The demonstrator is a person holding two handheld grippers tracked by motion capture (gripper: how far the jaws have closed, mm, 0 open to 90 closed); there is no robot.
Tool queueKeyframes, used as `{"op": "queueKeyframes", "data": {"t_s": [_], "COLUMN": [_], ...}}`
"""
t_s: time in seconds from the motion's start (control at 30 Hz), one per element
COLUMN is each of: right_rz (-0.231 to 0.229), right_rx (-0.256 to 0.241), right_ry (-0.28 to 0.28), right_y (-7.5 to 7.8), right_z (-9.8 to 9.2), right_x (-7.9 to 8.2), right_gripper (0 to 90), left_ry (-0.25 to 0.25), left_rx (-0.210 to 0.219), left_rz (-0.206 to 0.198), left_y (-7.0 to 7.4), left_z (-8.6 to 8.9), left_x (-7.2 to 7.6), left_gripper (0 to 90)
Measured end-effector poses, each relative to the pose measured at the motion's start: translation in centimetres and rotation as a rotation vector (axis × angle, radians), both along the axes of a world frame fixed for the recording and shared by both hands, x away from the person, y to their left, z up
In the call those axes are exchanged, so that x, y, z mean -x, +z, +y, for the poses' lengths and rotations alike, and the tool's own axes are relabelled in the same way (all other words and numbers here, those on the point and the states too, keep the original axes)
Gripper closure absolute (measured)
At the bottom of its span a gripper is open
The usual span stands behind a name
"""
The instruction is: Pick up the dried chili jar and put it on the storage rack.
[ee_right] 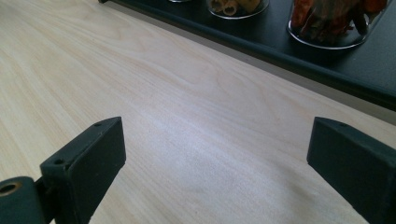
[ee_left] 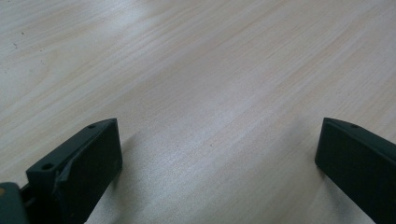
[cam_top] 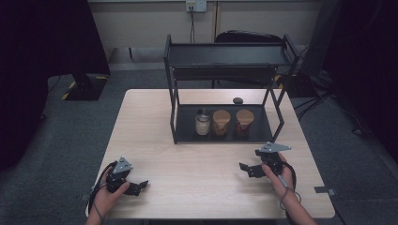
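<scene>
Three jars (cam_top: 223, 122) stood on the black rack's (cam_top: 225, 136) lower shelf while both released, empty grippers, left (cam_top: 136, 187) and right (cam_top: 247, 168), rested on the desk (cam_top: 197, 164) before it, so a reach toward the rack seemingly came next.

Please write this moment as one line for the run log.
left claw: open, empty, over table | right claw: open, empty, near rack | three jars: on bottom shelf, untouched

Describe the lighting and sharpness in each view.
High view: dim, dark at the corners, jars small but fairly sharp. Left gripper view: table evenly lit with soft sheen, jaws slightly blurred. Right gripper view: table grain clear, soft glare mid-frame, the rack's jars cropped.
</scene>
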State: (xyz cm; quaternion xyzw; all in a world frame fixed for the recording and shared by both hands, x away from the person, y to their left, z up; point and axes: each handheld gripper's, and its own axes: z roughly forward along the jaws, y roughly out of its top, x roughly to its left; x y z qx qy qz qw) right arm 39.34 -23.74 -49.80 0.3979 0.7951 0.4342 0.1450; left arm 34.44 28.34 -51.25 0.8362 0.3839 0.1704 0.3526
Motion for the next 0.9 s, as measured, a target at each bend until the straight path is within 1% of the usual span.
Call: {"op": "queueKeyframes", "data": {"t_s": [0.23,0.43,0.9], "right_rz": [0.0,0.004,0.008], "right_rx": [0.008,0.003,0.018], "right_ry": [0.008,0.008,0.015], "right_y": [0.0,-0.2,-0.4], "right_z": [-0.2,-0.6,-1.4], "right_x": [0.3,0.6,1.2], "right_gripper": [3.5,3.5,3.4], "left_ry": [0.0,0.0,0.0], "left_rx": [0.0,0.0,0.0], "left_rz": [0.0,0.0,0.0], "left_y": [0.0,0.0,0.0], "left_z": [0.0,0.0,0.0], "left_x": [0.0,0.0,0.0], "left_gripper": [0.1,0.1,0.1]}}
